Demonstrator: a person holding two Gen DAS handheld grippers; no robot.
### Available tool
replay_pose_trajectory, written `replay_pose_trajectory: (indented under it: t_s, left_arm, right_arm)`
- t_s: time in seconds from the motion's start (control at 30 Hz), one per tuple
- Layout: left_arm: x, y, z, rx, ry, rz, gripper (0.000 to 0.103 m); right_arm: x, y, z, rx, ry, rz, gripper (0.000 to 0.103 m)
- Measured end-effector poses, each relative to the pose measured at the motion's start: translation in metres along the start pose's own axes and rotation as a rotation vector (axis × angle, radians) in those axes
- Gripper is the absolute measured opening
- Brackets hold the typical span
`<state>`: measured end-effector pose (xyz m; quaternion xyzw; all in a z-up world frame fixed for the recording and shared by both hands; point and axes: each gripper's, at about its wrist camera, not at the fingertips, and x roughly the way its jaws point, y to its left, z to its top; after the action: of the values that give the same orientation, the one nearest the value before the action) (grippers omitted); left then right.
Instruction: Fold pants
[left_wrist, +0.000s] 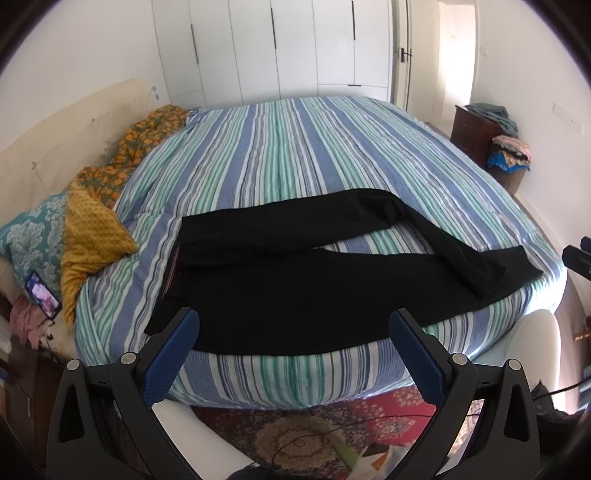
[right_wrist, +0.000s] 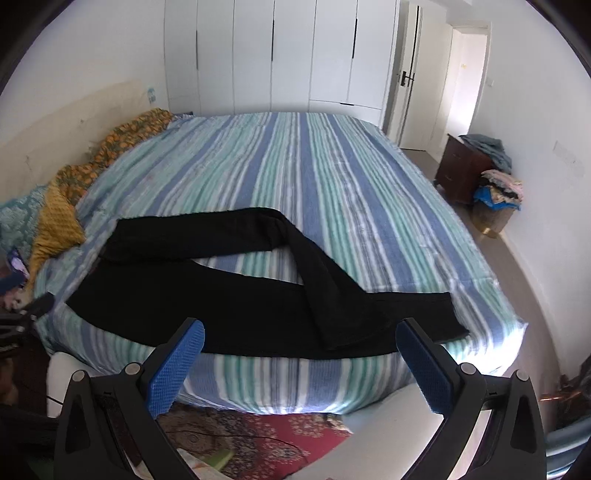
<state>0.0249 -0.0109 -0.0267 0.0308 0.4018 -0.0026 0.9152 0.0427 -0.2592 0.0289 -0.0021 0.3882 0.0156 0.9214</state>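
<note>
Black pants (left_wrist: 295, 273) lie spread on the striped bed (left_wrist: 280, 158), waistband at the left, legs running right. The far leg bends back and crosses over the near leg's cuff end near the bed's right corner. In the right wrist view the same pants (right_wrist: 236, 302) lie along the bed's (right_wrist: 295, 166) near edge. My left gripper (left_wrist: 293, 325) hovers open in front of the near edge, close to the waist part, with nothing between its blue pads. My right gripper (right_wrist: 300, 334) is open too, held off the bed's near edge, by the crossed leg ends.
Yellow and orange patterned bedding (left_wrist: 99, 229) and a phone (left_wrist: 42, 295) lie at the bed's left side. A dark cabinet (left_wrist: 476, 129) and a clothes pile (left_wrist: 511, 151) stand by the right wall. A red patterned rug (left_wrist: 332, 428) covers the floor below. White wardrobes (left_wrist: 273, 48) stand behind.
</note>
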Motion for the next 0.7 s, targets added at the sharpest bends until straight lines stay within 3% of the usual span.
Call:
replay_pose_trajectory:
  t_s: [0.1, 0.5, 0.7]
  left_arm:
    - [0.001, 0.003, -0.001, -0.013, 0.006, 0.005, 0.102]
    - [0.01, 0.005, -0.002, -0.023, 0.04, 0.004, 0.103]
    - [0.012, 0.003, -0.002, -0.017, 0.051, 0.016, 0.103]
  right_arm:
    - [0.0, -0.002, 0.001, 0.048, -0.017, 0.109, 0.102]
    - [0.015, 0.008, -0.007, 0.074, -0.002, 0.189, 0.103]
    - [0.017, 0.005, -0.008, 0.086, -0.013, 0.181, 0.103]
